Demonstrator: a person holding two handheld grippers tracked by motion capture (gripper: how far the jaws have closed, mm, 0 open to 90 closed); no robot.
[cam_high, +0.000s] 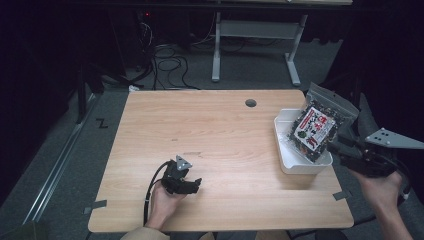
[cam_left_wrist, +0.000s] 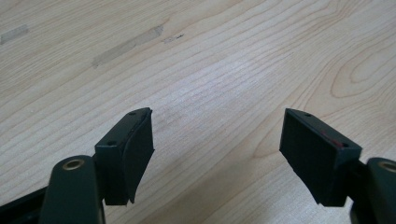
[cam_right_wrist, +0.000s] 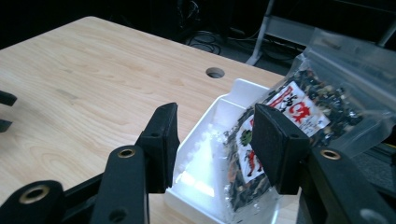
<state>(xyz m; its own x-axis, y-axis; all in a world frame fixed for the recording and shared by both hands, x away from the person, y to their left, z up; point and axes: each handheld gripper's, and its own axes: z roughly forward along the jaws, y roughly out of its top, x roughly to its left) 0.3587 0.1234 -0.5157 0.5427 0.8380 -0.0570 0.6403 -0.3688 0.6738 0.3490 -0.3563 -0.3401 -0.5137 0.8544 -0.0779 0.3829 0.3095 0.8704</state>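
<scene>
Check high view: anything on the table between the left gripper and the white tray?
Nothing: in the high view, only bare wooden tabletop lies between the left gripper and the white tray, which holds a snack bag.

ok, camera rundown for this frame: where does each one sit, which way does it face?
High view: above the person's side, facing forward and down on the table; both hands, left claw, right claw.
Left gripper view: rides the left claw, facing bare wood; jaws apart.
Right gripper view: rides the right claw, facing the white tray and snack bag; jaws apart.
Shared: high and right views both show tray, bag and cable hole.
</scene>
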